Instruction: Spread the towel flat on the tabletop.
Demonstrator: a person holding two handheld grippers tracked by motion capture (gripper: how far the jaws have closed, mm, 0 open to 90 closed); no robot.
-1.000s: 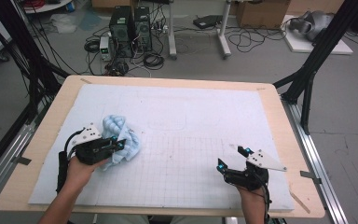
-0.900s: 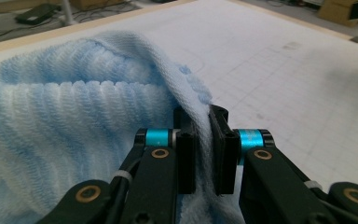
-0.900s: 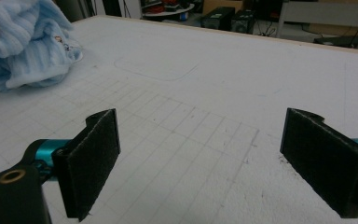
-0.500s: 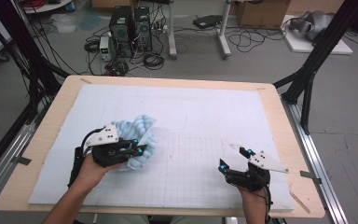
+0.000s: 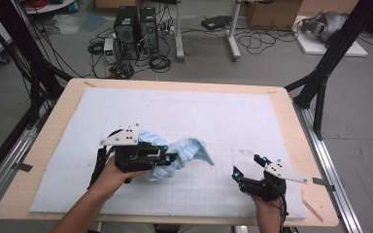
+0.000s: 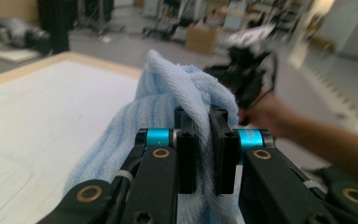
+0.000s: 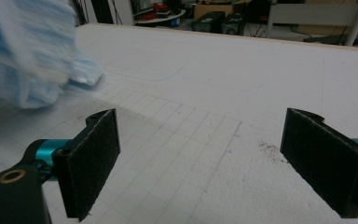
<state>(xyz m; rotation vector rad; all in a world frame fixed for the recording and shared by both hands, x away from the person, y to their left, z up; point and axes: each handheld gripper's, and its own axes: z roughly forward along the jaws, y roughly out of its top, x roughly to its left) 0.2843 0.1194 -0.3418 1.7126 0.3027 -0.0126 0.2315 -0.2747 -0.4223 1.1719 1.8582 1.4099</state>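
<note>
My left gripper is clamped on a fold of the light blue towel, holding it near the left-centre of the white mat. My right gripper hovers near the right, jaws spread wide, nothing between them.

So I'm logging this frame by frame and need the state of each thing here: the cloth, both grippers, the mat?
Light blue cloth: bunched, pinched at one fold, partly lifted off the mat.
Left gripper: shut on the cloth, held above the mat.
Right gripper: open, nothing between its jaws, low over the mat.
White mat: flat on the wooden table, gridded near the person.
</note>
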